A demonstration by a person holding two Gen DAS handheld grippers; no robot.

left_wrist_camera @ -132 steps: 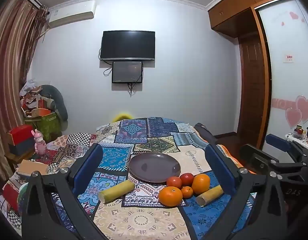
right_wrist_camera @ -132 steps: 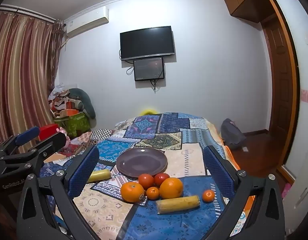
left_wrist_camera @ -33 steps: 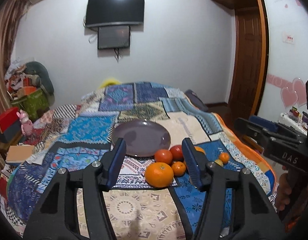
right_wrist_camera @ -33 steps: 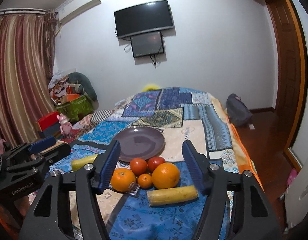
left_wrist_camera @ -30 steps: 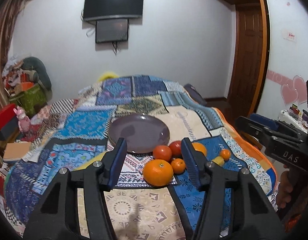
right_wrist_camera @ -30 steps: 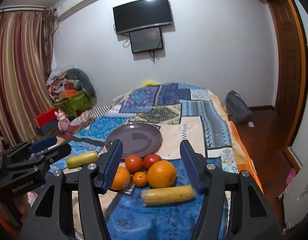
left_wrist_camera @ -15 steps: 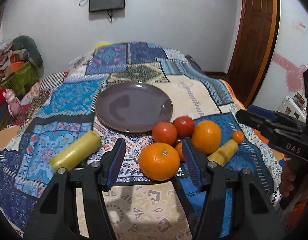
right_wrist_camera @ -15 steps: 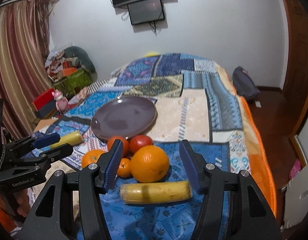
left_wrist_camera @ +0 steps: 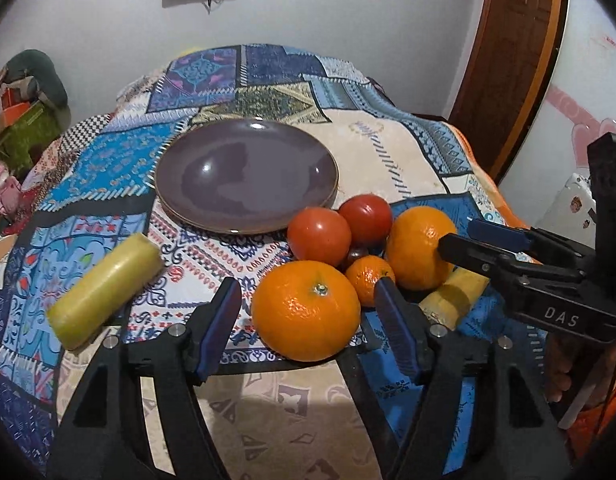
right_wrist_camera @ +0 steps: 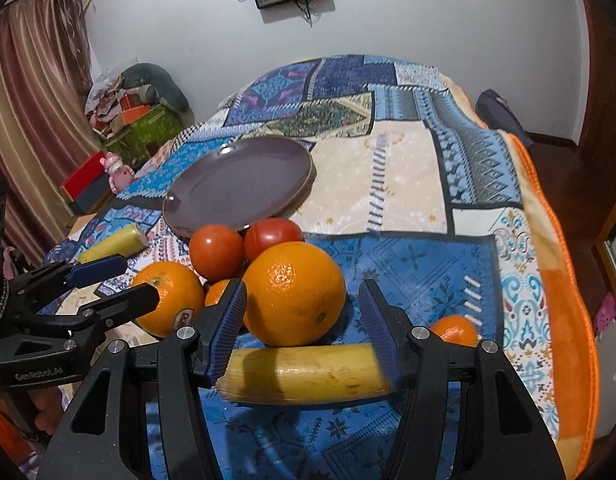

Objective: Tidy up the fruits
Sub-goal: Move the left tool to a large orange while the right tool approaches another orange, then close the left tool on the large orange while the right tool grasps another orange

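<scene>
A purple plate lies on the patchwork blanket. In front of it sit two tomatoes, a small mandarin and two oranges. My left gripper straddles the near orange; its jaws are opening and the pads stand clear of the peel. My right gripper is open around the big orange, with a yellow fruit piece lying across below its fingers. Another yellow piece lies at the left. A second mandarin sits right of the right gripper.
The blanket covers a bed whose orange-trimmed edge drops off at the right. Boxes and clutter stand by the curtain at the left. A dark bag lies on the floor beyond the bed.
Both grippers have come down and forward, tilting toward the fruit pile, which now fills the views. The left jaws have spread wider around the near orange. The right jaws keep their width.
</scene>
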